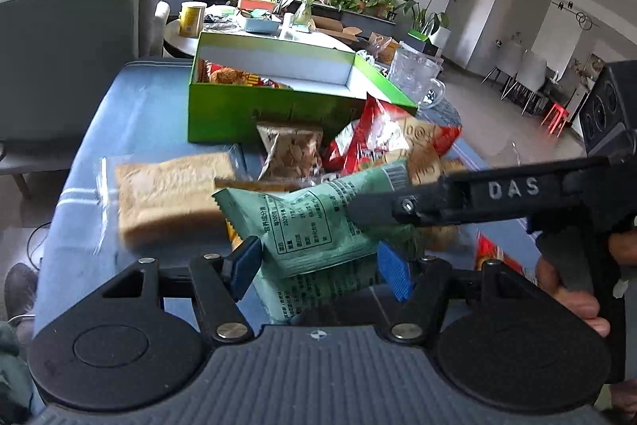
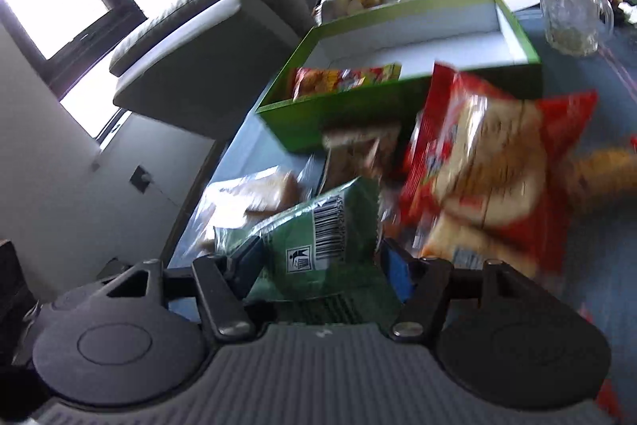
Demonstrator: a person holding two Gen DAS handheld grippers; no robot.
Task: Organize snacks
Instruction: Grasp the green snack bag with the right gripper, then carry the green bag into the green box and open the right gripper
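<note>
A green snack packet hangs above the blue table, pinched at its right end by my right gripper, which comes in from the right. In the right wrist view the packet fills the gap between the blue pads of that gripper. My left gripper is open just below the packet, with it between the pads. A green box behind holds some snacks. A red biscuit bag, a nut packet and wrapped bread lie on the table.
A glass mug stands right of the box. A grey sofa is at the left. A round white table with a yellow can and plants stands behind. More snacks lie at the right.
</note>
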